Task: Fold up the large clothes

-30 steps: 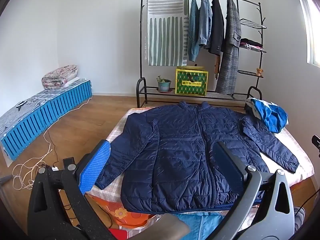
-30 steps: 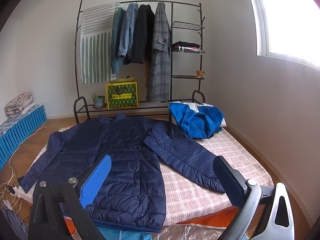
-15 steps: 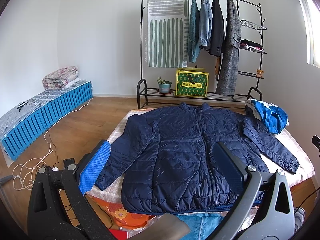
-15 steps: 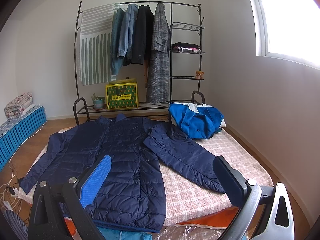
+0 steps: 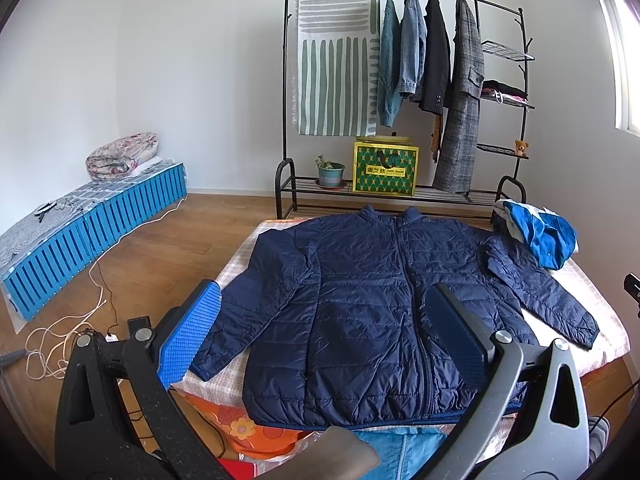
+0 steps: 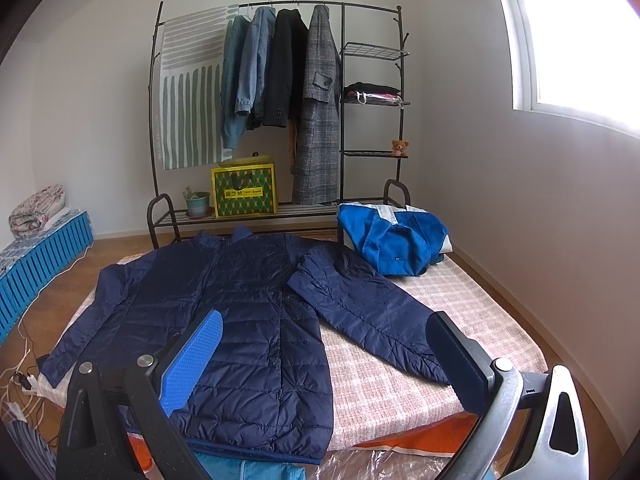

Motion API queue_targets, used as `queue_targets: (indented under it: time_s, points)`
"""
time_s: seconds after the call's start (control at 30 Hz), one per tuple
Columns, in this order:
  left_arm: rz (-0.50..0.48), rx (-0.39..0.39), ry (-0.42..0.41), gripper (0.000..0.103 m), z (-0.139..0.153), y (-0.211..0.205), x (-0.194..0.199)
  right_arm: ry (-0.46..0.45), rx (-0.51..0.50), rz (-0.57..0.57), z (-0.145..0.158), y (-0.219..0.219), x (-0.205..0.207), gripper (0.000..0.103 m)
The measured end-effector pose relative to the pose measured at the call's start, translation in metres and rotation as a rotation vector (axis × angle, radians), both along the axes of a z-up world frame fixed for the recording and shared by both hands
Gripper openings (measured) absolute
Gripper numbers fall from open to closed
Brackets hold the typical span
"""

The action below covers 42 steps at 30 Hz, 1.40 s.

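Observation:
A navy quilted jacket [image 5: 360,304] lies flat and face up on the bed [image 5: 600,300], collar toward the rack, both sleeves spread out. It also shows in the right wrist view [image 6: 240,312], its right sleeve [image 6: 372,320] angled toward the bed's near right edge. My left gripper [image 5: 324,320] is open and empty, held above the jacket's hem near the bed's foot. My right gripper [image 6: 324,340] is open and empty, above the hem and the right sleeve's cuff.
A blue and white garment [image 6: 396,240] is bunched at the bed's far right corner. A black clothes rack [image 5: 400,92] with hanging coats stands behind the bed. A blue slatted bench [image 5: 100,224] lies left, with white cables [image 5: 60,332] on the wooden floor.
Both grippers stay open and hardly move; the views shift only slightly. The jacket lies as before.

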<state>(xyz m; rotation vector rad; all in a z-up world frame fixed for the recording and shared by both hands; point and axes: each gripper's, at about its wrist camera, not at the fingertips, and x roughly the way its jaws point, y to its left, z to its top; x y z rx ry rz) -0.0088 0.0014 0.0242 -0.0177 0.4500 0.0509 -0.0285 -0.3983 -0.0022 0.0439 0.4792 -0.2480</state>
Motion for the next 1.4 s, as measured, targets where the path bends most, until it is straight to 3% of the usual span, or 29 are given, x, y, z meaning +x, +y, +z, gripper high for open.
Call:
queue_targets:
  time_s: [0.87, 1.4]
  points:
    - [0.01, -0.016, -0.005, 0.103, -0.003, 0.004, 0.001, -0.001, -0.016, -0.007, 0.006, 0.007, 0.002, 0.103]
    - [0.059, -0.022, -0.042, 0.103, -0.002, 0.036, -0.002, -0.032, -0.037, 0.037, 0.021, 0.039, 0.014, 0.103]
